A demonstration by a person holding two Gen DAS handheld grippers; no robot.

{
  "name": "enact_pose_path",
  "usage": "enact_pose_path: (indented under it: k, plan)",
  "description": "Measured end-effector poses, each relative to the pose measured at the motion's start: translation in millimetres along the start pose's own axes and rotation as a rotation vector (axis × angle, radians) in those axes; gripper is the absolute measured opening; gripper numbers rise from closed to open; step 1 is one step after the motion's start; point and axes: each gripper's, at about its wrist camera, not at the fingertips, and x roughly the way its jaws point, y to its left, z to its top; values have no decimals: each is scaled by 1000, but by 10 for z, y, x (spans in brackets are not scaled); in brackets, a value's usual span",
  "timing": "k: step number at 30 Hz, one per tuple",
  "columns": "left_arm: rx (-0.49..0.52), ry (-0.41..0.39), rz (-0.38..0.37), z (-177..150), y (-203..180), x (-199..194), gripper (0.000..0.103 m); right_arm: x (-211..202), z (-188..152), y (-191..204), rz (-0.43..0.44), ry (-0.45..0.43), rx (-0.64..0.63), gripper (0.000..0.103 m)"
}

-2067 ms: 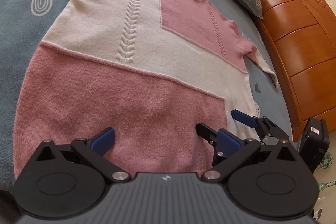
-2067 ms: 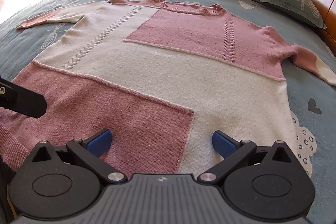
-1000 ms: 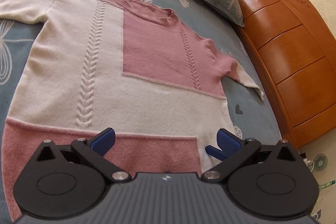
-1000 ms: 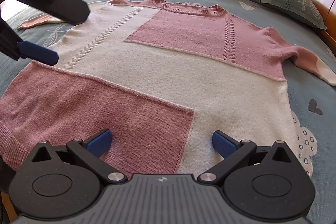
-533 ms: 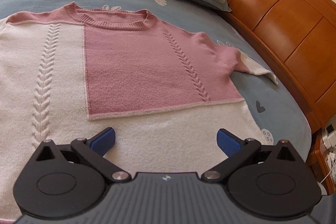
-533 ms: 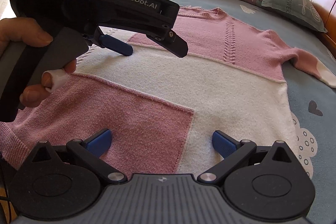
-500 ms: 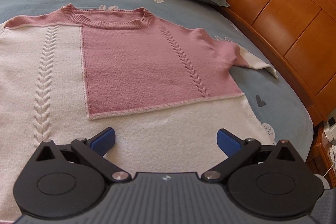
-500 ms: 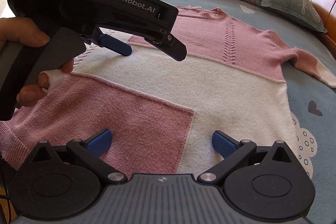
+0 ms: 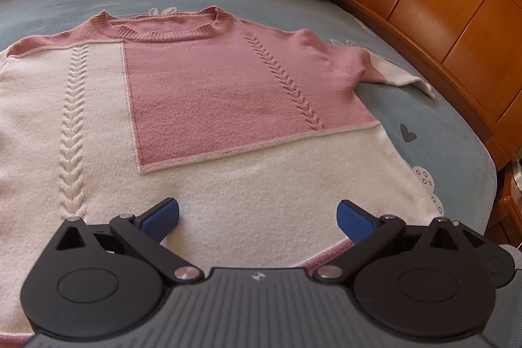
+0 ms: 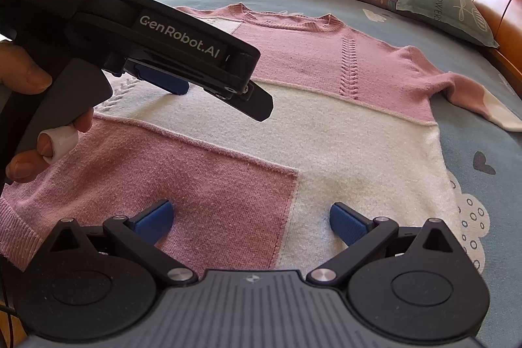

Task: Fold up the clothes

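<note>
The sweater [image 9: 228, 106] is lying face up and spread flat on the blue bedspread [image 9: 440, 119], neckline toward the pillows, and nothing on it is folded yet. Its short sleeve [image 10: 469, 97] on the headboard side is sticking out toward the wooden headboard [image 9: 440, 5]. I am holding my left gripper [image 9: 257, 216] low over the white band across the body, jaws spread wide and gripping nothing, and I am looking along them toward the collar. My right gripper [image 10: 249, 219] is hovering near the hem, equally wide open and empty, over the seam where pink meets white. In the right wrist view my hand [image 10: 39, 119] is wrapped around the left tool's handle. My guess is that the step now is picking grasp points for the first fold. To do it well, I am planning to pinch both layers of knit at an edge rather than mid-panel, keep the two grips level so the fold line runs straight, and lift gently, since this soft knit is likely to stretch and drag.
</note>
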Motion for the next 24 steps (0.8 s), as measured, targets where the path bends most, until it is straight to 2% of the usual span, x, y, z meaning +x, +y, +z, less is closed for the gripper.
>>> enact_pose_path:
  k: [6,15,19,24]
  plan:
    - [-39,6,-34,27,74,-3,102,-136,-194,26,-25,-61,17,103]
    - [-52,17,-52,38,101,-8,102,-449,-379,-1,-35,61,109,103]
    - [-66,18,-56,42,124,-69,102,-486,-380,-30,-31,57,103,103]
    - [-43,-21,-18,82,131,-119,102,-407,-263,-172,-65,19,131,103]
